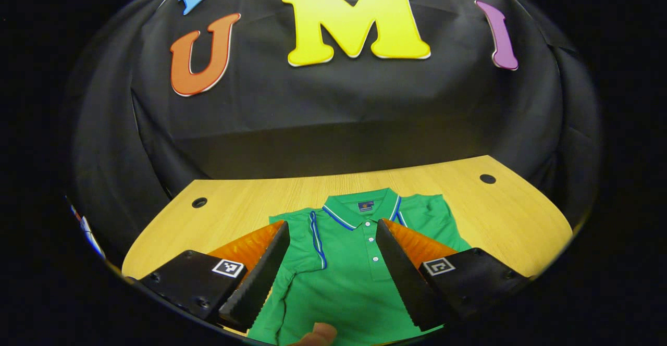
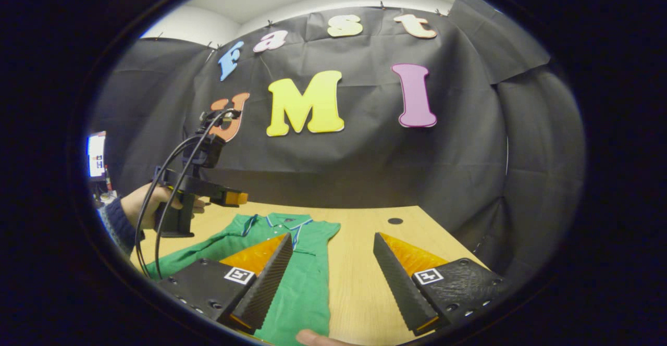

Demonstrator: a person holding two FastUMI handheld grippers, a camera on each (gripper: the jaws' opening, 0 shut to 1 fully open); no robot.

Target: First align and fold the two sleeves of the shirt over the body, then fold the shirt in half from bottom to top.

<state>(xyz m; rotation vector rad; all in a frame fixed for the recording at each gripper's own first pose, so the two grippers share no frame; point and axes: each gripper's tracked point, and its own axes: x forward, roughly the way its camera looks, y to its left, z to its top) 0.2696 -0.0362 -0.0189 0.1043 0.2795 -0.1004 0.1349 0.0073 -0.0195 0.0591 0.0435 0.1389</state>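
A green polo shirt (image 1: pixel 344 278) lies flat on the wooden table (image 1: pixel 510 215), collar at the far end and buttons facing up. A blue-and-white stripe runs down its left side beside the collar. My left gripper (image 1: pixel 332 223) hovers open above the chest, with one finger over each side of the placket. In the right gripper view the shirt (image 2: pixel 305 278) lies left of centre, one sleeve reaching out to the left. My right gripper (image 2: pixel 332 235) is open over the shirt's right edge and bare table. A hand (image 2: pixel 140 202) holds the left gripper (image 2: pixel 208 192) above the shirt's far left.
Black cloth walls close the table's far edge and both sides. Round cable holes (image 1: pixel 199 202) (image 1: pixel 488 178) sit in the far corners. A fingertip (image 1: pixel 318 335) shows at the bottom edge. A lit screen (image 2: pixel 96 156) stands off the table to the left.
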